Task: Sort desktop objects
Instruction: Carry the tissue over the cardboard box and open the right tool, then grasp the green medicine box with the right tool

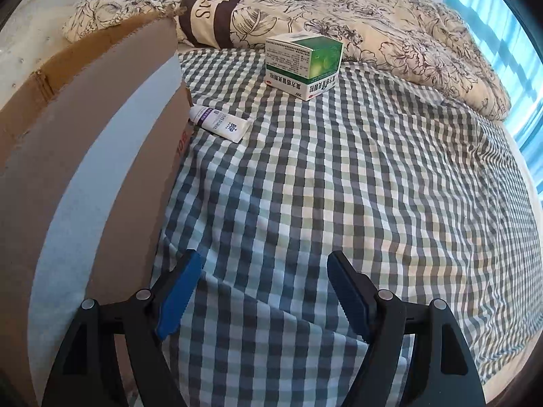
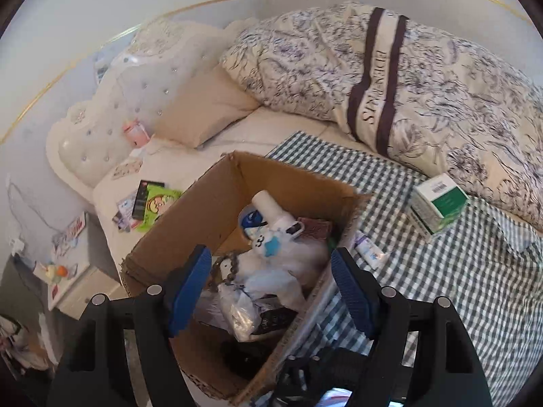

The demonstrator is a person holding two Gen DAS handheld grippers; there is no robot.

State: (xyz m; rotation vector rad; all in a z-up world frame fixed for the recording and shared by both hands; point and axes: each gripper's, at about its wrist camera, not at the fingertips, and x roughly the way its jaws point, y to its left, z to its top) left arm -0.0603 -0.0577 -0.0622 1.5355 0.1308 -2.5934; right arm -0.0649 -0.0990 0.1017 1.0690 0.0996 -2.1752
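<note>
- Hovering over the box (image 2: 217,210), my right gripper (image 2: 268,291) has its blue pads (image 2: 190,291) spread wide, nothing between them.
- I see the box open at the top, holding a white bottle (image 2: 268,207), clear plastic bags (image 2: 271,271), a dark bead string (image 2: 224,271) and darker items I cannot make out.
- My left gripper (image 1: 261,291) sits low over the checked cloth (image 1: 339,203), jaws also spread and empty, with the box wall (image 1: 85,176) just to its left.
- I find the tube (image 1: 220,123) lying flat on the cloth, its cap end touching or nearly touching the box's far corner; in the right view the tube (image 2: 368,249) lies just right of the box.
- I see the green carton (image 1: 303,64) standing on the cloth farther off, to the right of the tube and apart from it, close to the flowered quilt (image 1: 373,17); the right view shows the carton (image 2: 437,207) at the quilt's edge.
- I note a pillow (image 2: 200,115) and small packets (image 2: 149,203) on the bed to the left beyond the box.
</note>
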